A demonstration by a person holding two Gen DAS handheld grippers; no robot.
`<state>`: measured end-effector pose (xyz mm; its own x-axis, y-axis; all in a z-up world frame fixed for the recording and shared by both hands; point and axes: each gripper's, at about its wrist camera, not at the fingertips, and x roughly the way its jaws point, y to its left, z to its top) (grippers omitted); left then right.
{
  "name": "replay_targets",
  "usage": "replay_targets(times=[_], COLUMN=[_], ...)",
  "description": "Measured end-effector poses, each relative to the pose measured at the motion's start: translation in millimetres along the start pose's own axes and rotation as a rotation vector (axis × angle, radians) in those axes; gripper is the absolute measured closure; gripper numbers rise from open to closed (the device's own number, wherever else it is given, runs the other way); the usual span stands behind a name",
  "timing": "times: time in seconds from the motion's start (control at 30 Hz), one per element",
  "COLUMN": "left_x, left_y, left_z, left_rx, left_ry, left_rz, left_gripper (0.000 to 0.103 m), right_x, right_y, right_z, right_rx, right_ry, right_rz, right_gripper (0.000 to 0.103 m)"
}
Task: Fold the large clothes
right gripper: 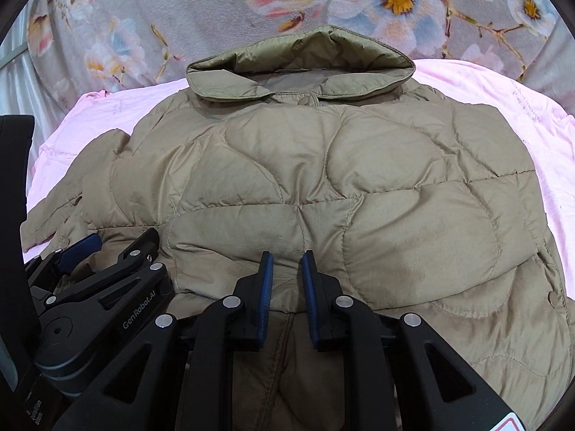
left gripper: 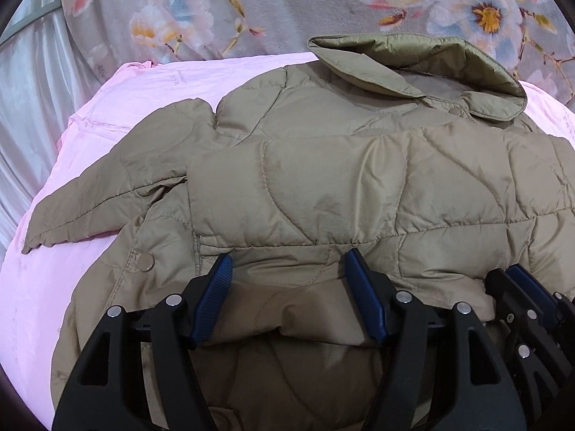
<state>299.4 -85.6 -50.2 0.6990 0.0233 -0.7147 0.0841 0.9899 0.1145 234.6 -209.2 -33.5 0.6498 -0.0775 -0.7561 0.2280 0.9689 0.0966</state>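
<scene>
A tan quilted puffer jacket (left gripper: 341, 179) lies front-up on a pink sheet (left gripper: 43, 287), collar (left gripper: 413, 68) at the far side. One sleeve lies folded across the chest; the other sleeve (left gripper: 90, 208) sticks out to the left. My left gripper (left gripper: 287, 262) is open, its blue fingertips (left gripper: 219, 273) resting at the folded sleeve's near edge with fabric between them. My right gripper (right gripper: 285, 260) has its pads a narrow gap apart over the jacket (right gripper: 323, 179) at the same fold edge; no fabric shows pinched. It also shows in the left view (left gripper: 517, 280). The left gripper shows in the right view (right gripper: 107, 248).
A grey blanket with a flower print (left gripper: 287, 7) lies beyond the pink sheet (right gripper: 503, 100). A pale shiny curtain (left gripper: 28, 89) hangs at the far left. Metal snap buttons (left gripper: 145, 262) run along the jacket's front edge.
</scene>
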Motion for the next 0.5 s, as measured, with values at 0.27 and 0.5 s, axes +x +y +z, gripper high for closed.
replay_targets(times=[0.27,0.5], left_x=[-35.6,-29.5], left_y=[91.0,270.8], left_z=[-1.8,-5.1], left_rx=[-0.237,-0.495], left_ry=[0.009,0.022], left_rz=[-0.208,-0.023], left_gripper=[0.039,0.013], right_x=[-0.3,-32.7], right_y=[-4.5,27.5], right_z=[1.9,3.7], right_rx=[0.027,-0.064], right_ry=[0.002,-0.037], right_rz=[0.032,-0.067], right_gripper=[0.087,0.071])
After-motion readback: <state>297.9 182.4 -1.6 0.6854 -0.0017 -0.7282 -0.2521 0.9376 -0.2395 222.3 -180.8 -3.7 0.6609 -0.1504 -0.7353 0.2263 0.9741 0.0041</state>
